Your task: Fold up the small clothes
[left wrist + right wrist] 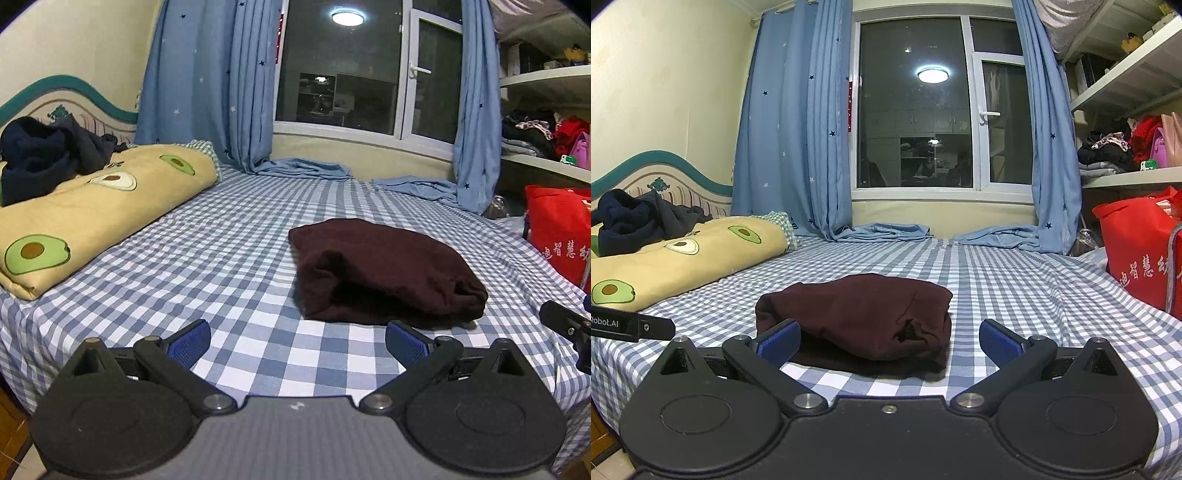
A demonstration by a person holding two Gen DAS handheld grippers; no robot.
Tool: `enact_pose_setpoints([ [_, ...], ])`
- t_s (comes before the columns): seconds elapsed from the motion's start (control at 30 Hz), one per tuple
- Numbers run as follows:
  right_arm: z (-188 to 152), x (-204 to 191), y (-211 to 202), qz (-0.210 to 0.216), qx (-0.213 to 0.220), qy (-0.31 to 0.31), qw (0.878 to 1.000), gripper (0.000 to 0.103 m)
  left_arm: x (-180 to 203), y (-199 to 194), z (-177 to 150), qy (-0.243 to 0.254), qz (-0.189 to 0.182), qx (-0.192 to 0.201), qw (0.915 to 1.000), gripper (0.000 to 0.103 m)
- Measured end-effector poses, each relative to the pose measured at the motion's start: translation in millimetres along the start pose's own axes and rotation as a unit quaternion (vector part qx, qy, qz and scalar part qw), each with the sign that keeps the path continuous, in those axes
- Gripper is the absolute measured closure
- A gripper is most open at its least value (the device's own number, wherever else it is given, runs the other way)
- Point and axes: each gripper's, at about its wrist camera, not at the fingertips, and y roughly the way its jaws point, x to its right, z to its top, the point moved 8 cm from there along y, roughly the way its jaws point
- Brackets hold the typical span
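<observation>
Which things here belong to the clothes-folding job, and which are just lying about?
Belongs to the job:
maroon garment
left gripper
right gripper

Lying about:
avocado quilt
dark clothes heap
red bag
blue curtains

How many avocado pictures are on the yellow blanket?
3: one near the front end, one in the middle, one at the far end. The dark clothes may hide more.

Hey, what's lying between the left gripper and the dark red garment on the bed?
Nothing but bare checked sheet lies between the left gripper and the garment, as the left wrist view shows.
</observation>
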Motion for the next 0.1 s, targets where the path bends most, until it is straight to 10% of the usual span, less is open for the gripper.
enact_pose_setpoints([
  [0.1,-0.9,1.0,-0.3,0.003,-0.002,0.005,1.000,0.000,2.5,-2.0,0.3,0.002,0.002,0.002,1.0000,0.001],
])
